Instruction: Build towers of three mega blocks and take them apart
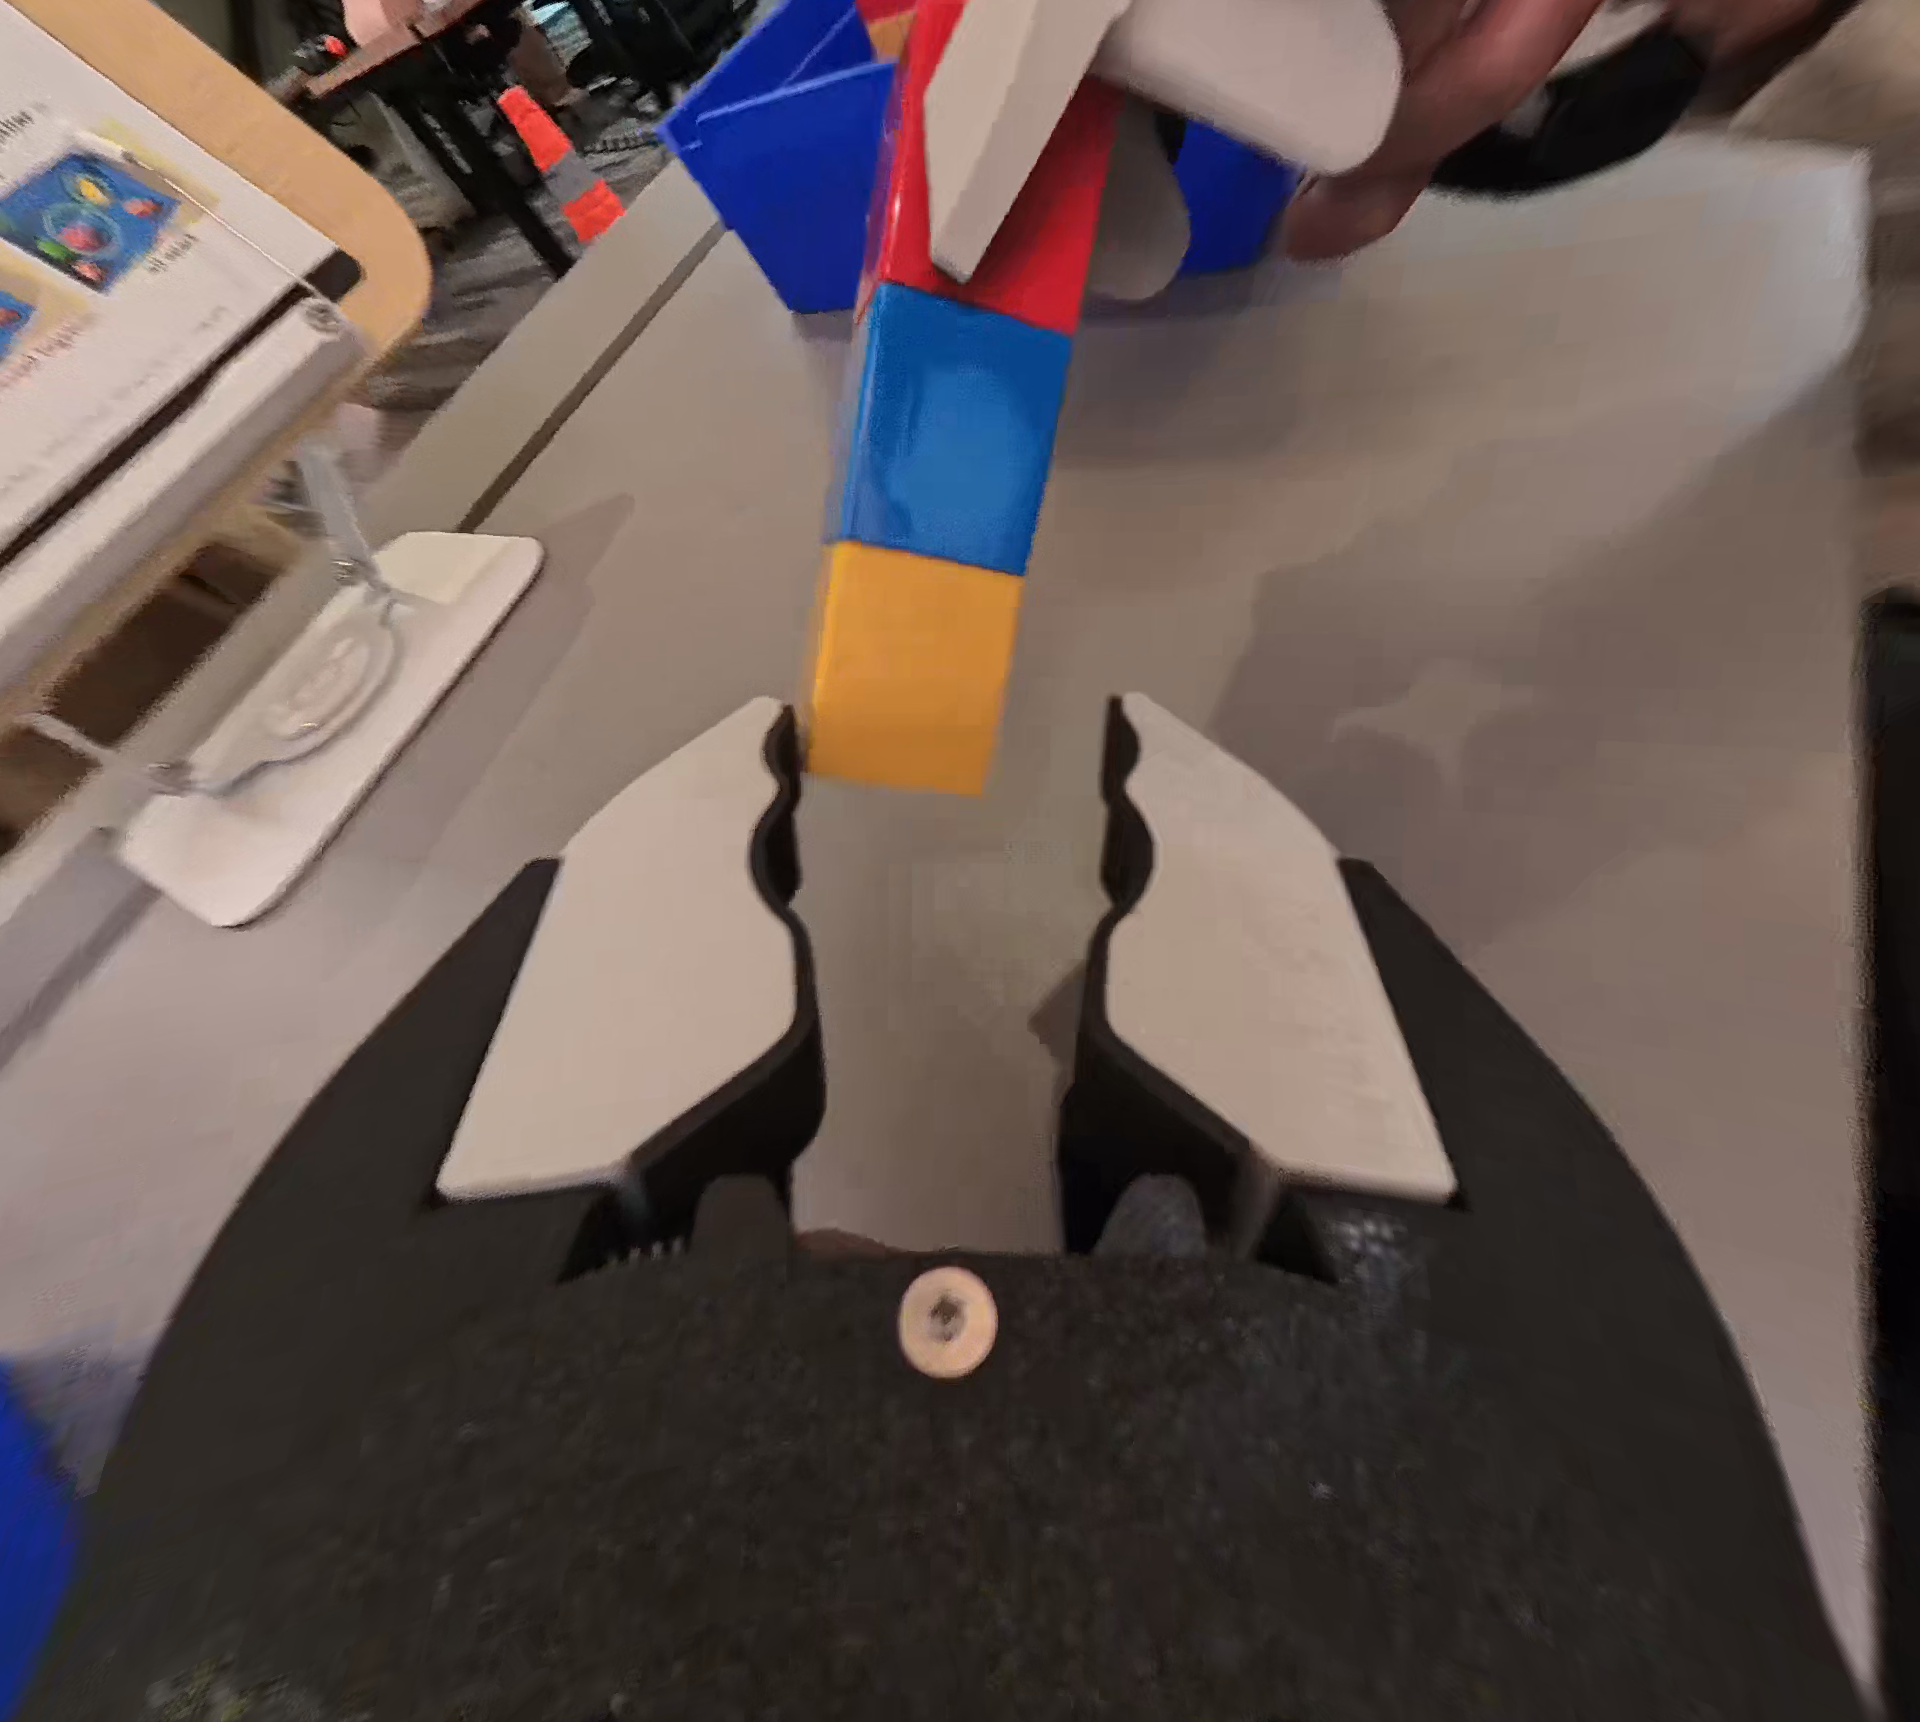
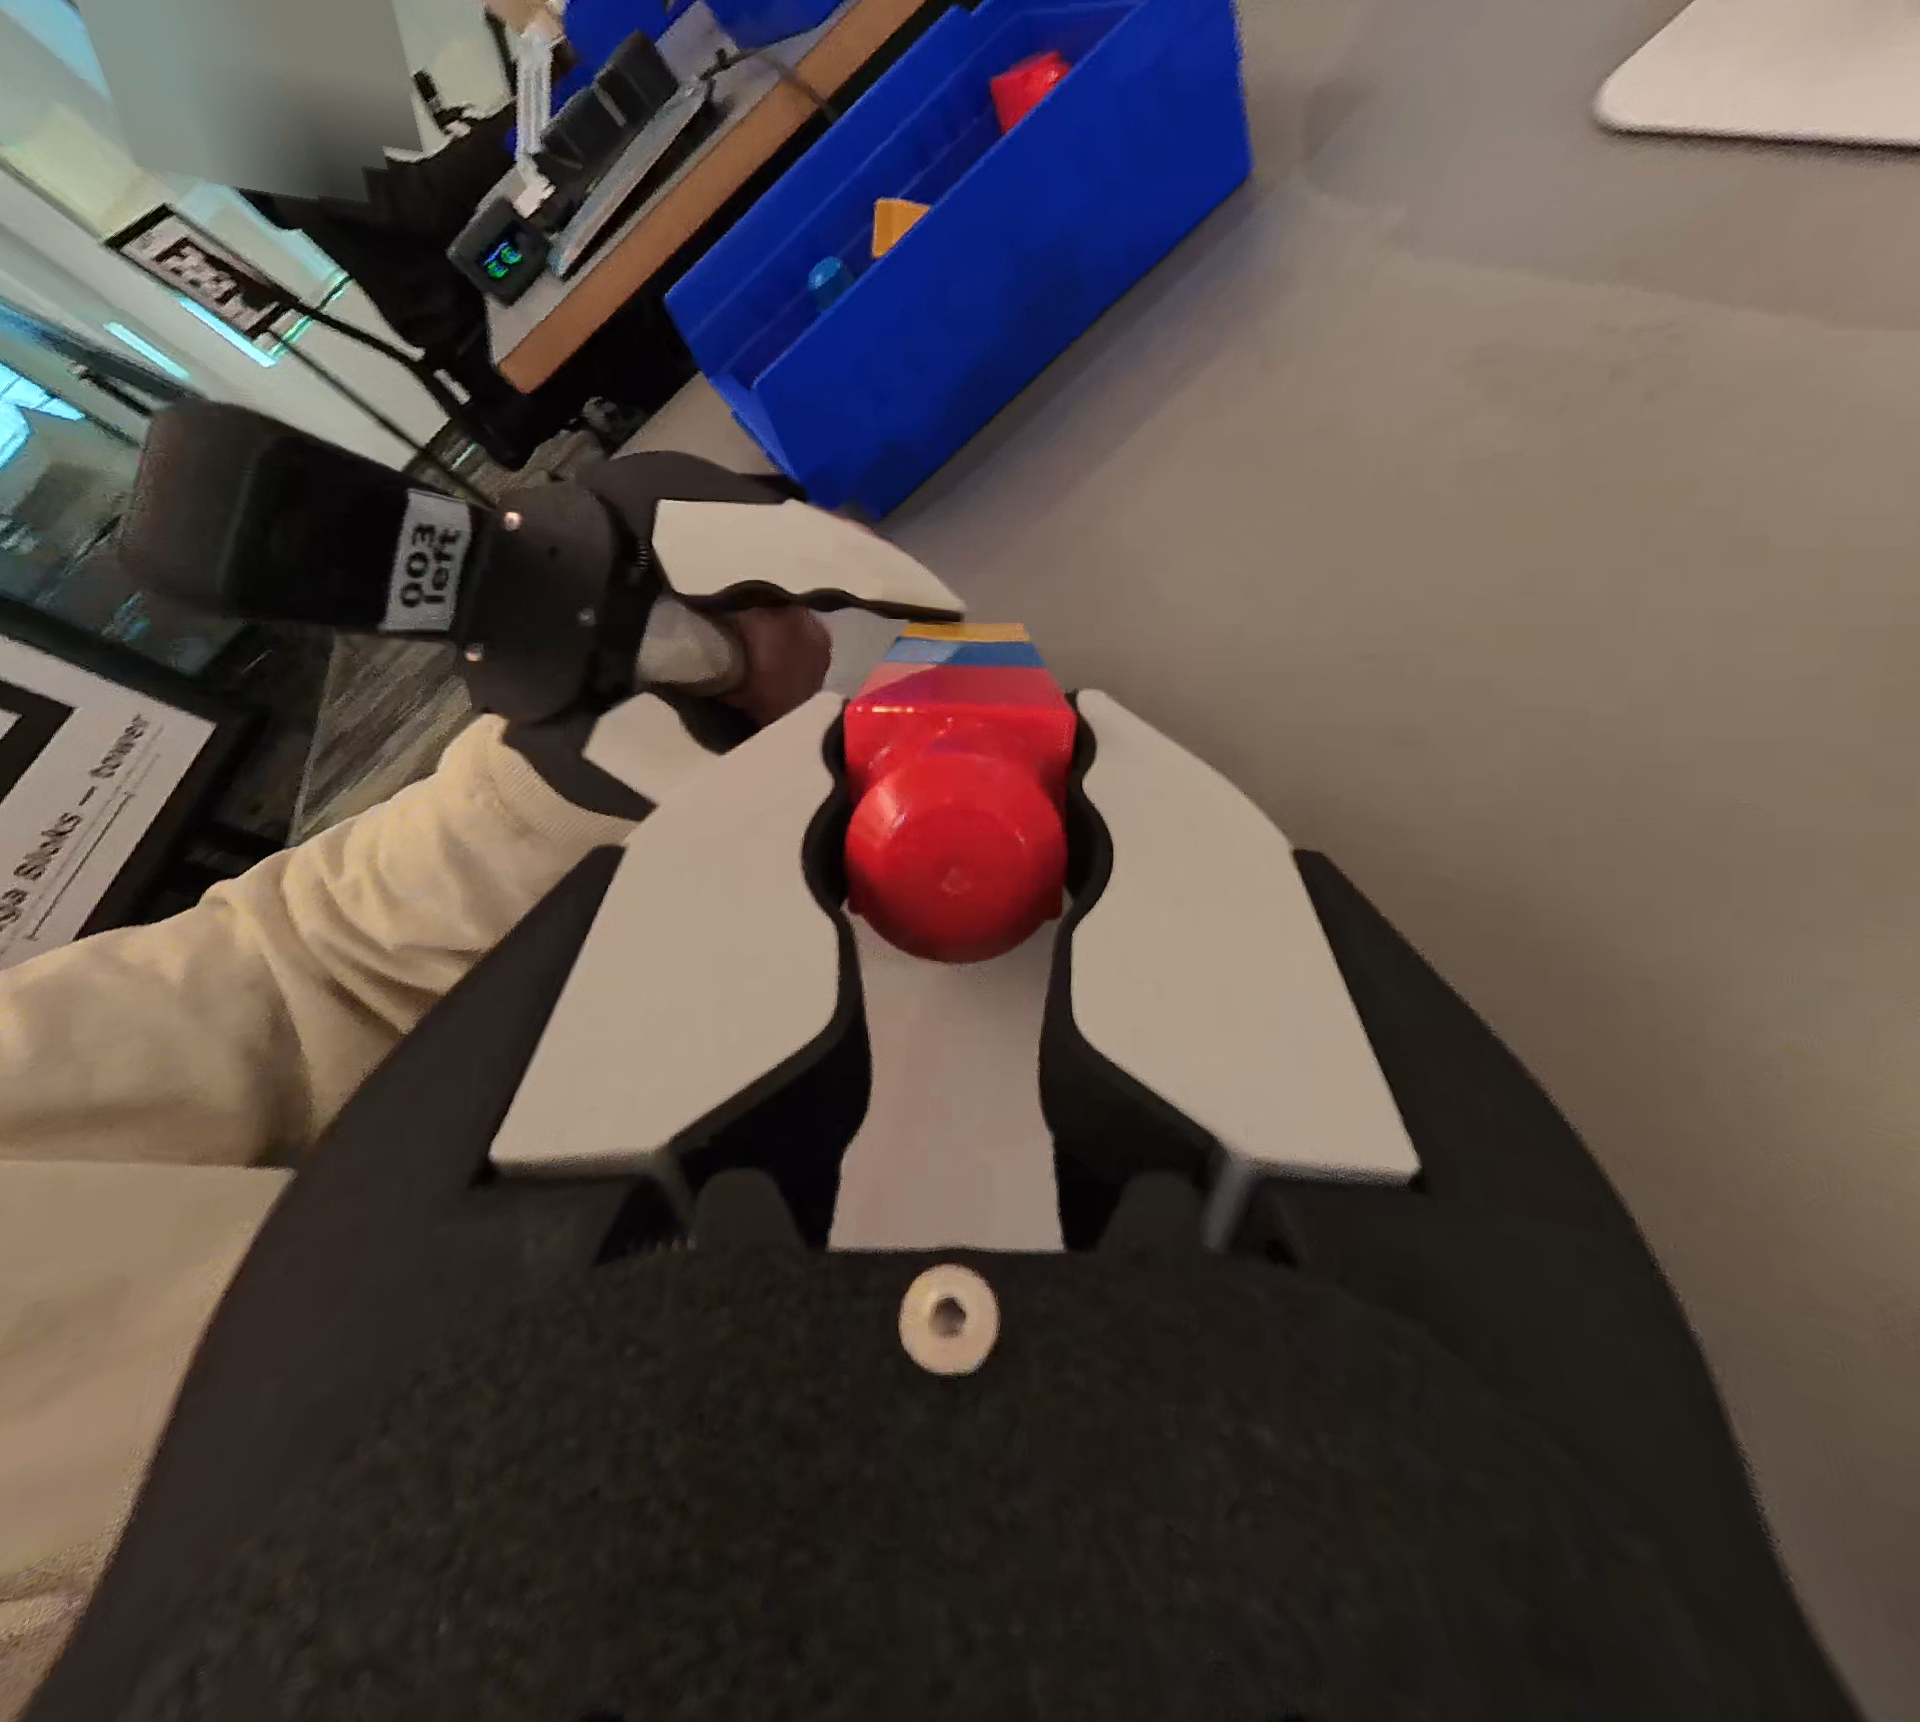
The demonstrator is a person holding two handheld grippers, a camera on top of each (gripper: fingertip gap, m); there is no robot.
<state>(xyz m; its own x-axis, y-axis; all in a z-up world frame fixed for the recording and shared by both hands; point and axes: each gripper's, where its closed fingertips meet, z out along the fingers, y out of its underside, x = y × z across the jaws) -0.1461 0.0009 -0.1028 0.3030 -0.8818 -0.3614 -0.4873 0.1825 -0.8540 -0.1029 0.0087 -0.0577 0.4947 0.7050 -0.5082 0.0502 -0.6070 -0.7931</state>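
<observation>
Holding the tower [image 1: 940, 446] by its red block [image 2: 961, 737], right fingers [image 2: 1143, 799] pinching it on both sides | long axis runs straight out from my right fingers: red, blue, yellow block [image 1: 904, 664] farthest, above the desk [image 1: 1455, 529] | left fingers [image 1: 686, 841] spread, yellow end just ahead between the tips, nearer the left pad | I judge left closes on yellow next.

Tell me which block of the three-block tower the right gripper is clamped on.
The red block, at the tower's end; the right gripper presses both its sides. The blue and yellow blocks stand free.
</observation>
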